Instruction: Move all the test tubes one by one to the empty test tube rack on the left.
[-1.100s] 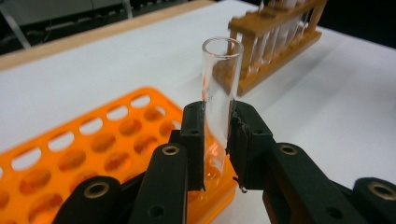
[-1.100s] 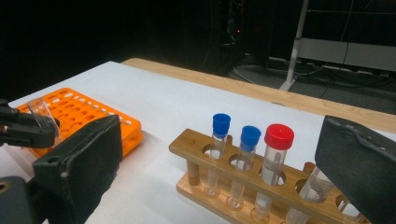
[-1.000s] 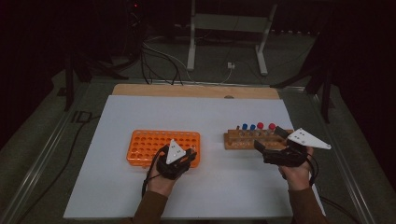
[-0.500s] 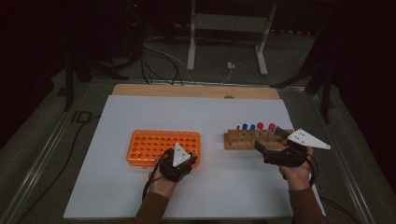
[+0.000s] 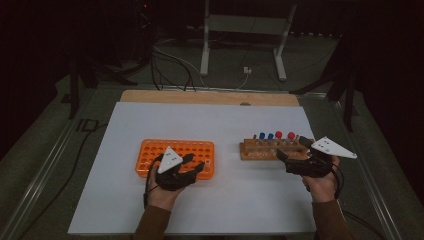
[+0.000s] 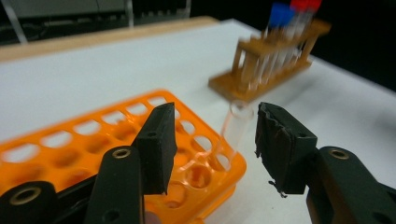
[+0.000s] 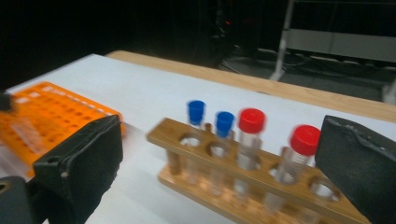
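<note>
Standing in a corner hole of the orange rack point(image 6: 84, 154), at centre right of the left gripper view, a clear uncapped tube point(image 6: 233, 128) leans between the jaws of the left gripper point(image 6: 212, 149), which have just been opening; neither pad touches it now. At lower centre-left of the high view, the left gripper point(image 5: 192, 167) sits over the orange rack's near right edge. At right of that view, the right gripper point(image 5: 292, 152) holds its jaws wide with nothing between them, just before the wooden rack point(image 7: 243, 186) with two blue-capped and two red-capped tubes.
</note>
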Demonstrator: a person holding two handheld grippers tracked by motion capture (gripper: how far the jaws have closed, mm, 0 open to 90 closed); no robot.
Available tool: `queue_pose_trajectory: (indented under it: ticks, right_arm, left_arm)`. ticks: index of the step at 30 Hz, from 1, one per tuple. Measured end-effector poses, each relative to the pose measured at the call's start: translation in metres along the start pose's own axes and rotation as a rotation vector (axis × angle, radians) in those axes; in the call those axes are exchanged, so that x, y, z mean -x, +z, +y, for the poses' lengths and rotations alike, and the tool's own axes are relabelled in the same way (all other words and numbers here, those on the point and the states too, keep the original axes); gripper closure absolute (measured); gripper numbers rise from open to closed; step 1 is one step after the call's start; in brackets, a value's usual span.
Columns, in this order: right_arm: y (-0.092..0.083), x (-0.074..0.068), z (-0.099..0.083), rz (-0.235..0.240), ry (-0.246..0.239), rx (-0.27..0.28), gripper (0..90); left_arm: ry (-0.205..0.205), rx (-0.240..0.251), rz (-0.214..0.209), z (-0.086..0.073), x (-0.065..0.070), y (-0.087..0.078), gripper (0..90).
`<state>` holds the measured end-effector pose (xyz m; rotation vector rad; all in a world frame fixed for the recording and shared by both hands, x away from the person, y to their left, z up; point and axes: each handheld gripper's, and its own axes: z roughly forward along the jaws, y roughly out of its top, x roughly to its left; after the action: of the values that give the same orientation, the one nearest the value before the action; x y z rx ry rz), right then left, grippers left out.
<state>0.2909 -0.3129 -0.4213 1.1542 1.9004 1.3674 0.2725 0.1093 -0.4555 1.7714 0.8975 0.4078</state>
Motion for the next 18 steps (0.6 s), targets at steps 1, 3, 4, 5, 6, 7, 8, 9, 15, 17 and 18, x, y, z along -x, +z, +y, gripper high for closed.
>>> queue_pose_trajectory:
  ticks: [1, 3, 4, 5, 6, 7, 8, 9, 15, 17, 18]
  right_arm:
    - [0.0, 0.002, -0.001, -0.002, 0.0, -0.003, 1.5]
    - [0.001, 0.006, -0.002, -0.018, 0.005, -0.015, 2.4]
    - [0.002, 0.01, -0.003, -0.035, 0.005, -0.024, 3.3]
    - [0.002, 0.01, -0.003, -0.035, 0.005, -0.024, 3.3]
    - [0.002, 0.012, -0.003, -0.043, 0.002, -0.026, 4.6]
    - [0.002, 0.015, -0.003, -0.054, 0.006, -0.03, 6.0]
    - [0.001, 0.02, -0.002, -0.064, 0.017, -0.031, 8.1]
    - [0.001, 0.02, -0.002, -0.064, 0.017, -0.031, 8.1]
    - [-0.002, 0.041, 0.003, -0.12, 0.059, -0.018, 25.0]
    - [-0.002, 0.048, 0.003, -0.133, 0.063, -0.011, 36.0]
    - [-0.002, 0.048, 0.003, -0.133, 0.063, -0.011, 36.0]
  left_arm:
    - [-0.005, 0.013, 0.013, 0.002, -0.004, -0.007, 43.9]
    - [0.008, 0.033, 0.073, 0.006, -0.012, -0.022, 34.4]
    - [0.007, 0.038, 0.103, 0.006, -0.017, -0.028, 21.9]
    - [0.001, 0.045, 0.124, 0.006, -0.02, -0.032, 21.9]
    - [-0.011, 0.054, 0.156, 0.005, -0.025, -0.038, 16.7]
    - [-0.018, 0.062, 0.174, 0.003, -0.028, -0.041, 14.6]
    - [-0.034, 0.075, 0.199, 0.001, -0.034, -0.045, 4.0]
    - [-0.042, 0.074, 0.209, 0.0, -0.037, -0.047, 4.0]
    - [-0.04, 0.08, 0.298, -0.007, -0.048, -0.055, 0.5]
    - [-0.049, 0.077, 0.311, -0.01, -0.05, -0.056, 0.5]
    - [-0.054, 0.079, 0.315, -0.011, -0.05, -0.057, 0.5]
